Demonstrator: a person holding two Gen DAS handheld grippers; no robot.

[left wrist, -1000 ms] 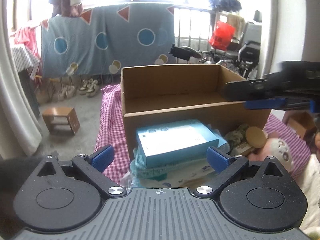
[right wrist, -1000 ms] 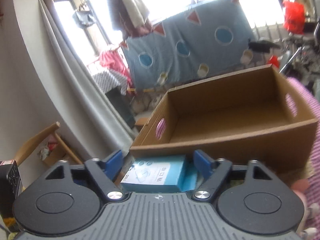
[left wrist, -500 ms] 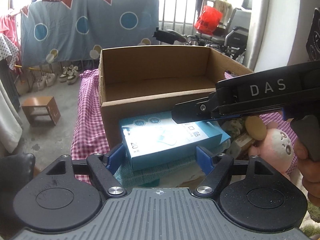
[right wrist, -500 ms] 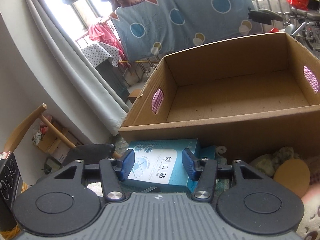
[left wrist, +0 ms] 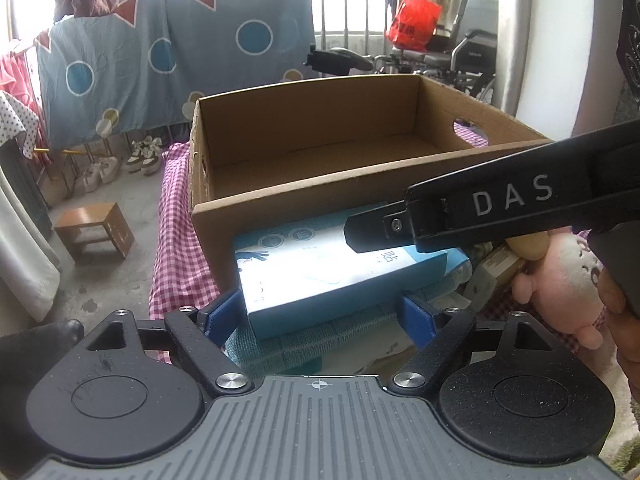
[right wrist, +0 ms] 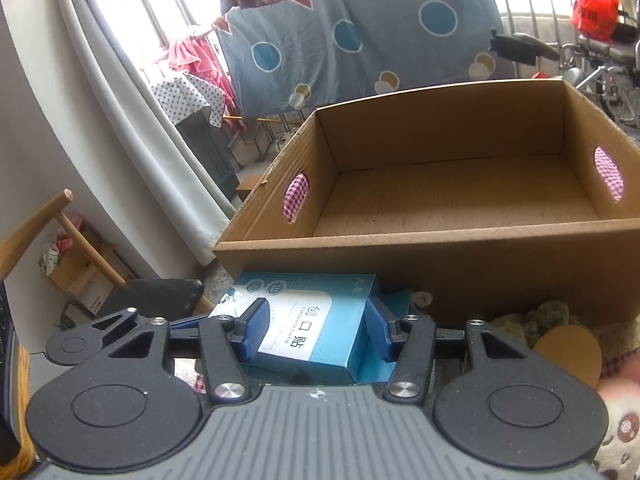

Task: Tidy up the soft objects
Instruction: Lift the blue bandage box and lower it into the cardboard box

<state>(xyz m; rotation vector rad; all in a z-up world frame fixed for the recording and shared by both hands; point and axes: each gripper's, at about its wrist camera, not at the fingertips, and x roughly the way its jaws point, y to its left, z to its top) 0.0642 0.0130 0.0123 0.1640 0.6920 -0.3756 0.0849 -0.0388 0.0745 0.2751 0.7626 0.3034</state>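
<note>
From the left wrist camera, the left hand-held gripper (left wrist: 320, 314) is standing wide, its blue pads flanking the near end of a light blue rectangular cardboard packet (left wrist: 340, 276) without visibly pressing on it; its jaws have just been opening slightly with the packet between them. The packet is lying on a folded teal woven cloth (left wrist: 320, 340), just in front of an open, empty brown cardboard box (left wrist: 304, 200) that is sitting on a pink-and-white checked cloth (left wrist: 176, 240). That layout suggests the box is serving as the bin for the soft things piled before it. The right hand-held gripper (left wrist: 376, 236) is reaching across from the right, its black arm bearing the white letters "DAS". A pink plush toy (left wrist: 560, 284) is lying to the right, near the packet.

From the right wrist camera, the right hand-held gripper (right wrist: 316, 332) is set fairly narrow, one pad on each long side of the packet (right wrist: 308, 320). It seems to be clasping the packet, though firm contact is hard to confirm. Taking it across the short width probably suits the reach of the jaws. The white label is showing large Chinese characters and a line of small Latin letters, seemingly "CHUANGKOUTIE"; the finer print is too small to read. The box (right wrist: 440, 240) is waiting just behind it, empty.
</note>
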